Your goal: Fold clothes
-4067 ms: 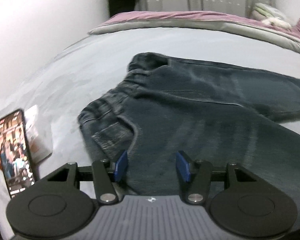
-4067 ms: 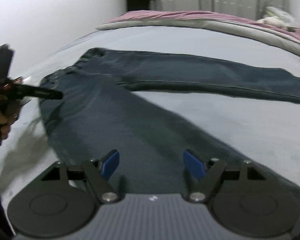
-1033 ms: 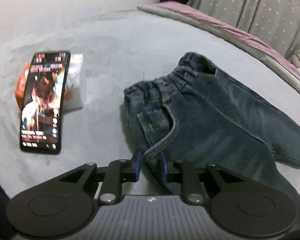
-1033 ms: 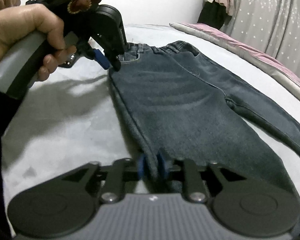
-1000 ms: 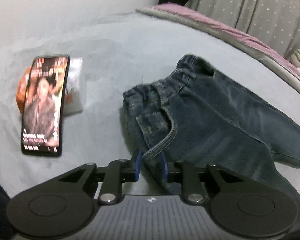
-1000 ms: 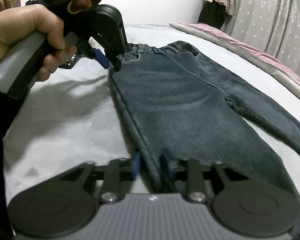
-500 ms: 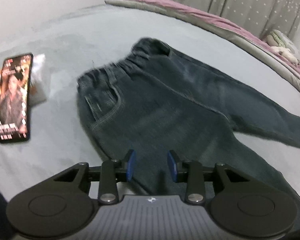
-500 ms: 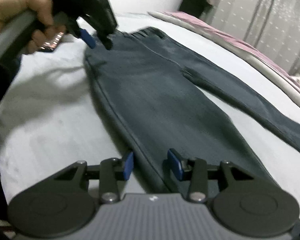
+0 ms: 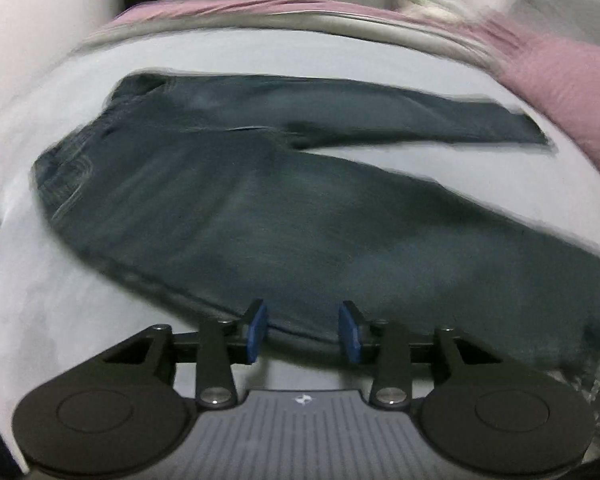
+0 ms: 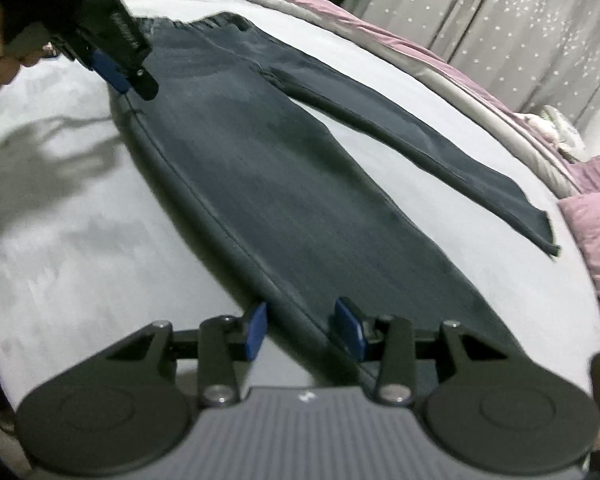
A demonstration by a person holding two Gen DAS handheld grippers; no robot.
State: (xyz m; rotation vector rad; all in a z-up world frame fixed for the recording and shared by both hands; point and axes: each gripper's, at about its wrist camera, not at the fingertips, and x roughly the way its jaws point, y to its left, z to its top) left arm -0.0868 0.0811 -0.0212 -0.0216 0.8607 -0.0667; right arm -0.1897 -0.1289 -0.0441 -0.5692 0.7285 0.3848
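Both tongs, left point(image 9: 303, 330) just opening and right point(image 10: 306, 330), gape empty above the jeans point(image 10: 260, 184).

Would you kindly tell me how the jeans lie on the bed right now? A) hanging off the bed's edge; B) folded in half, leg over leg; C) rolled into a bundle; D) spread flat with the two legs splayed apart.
D: the jeans lie flat on the bed, with bare sheet showing between the two legs.
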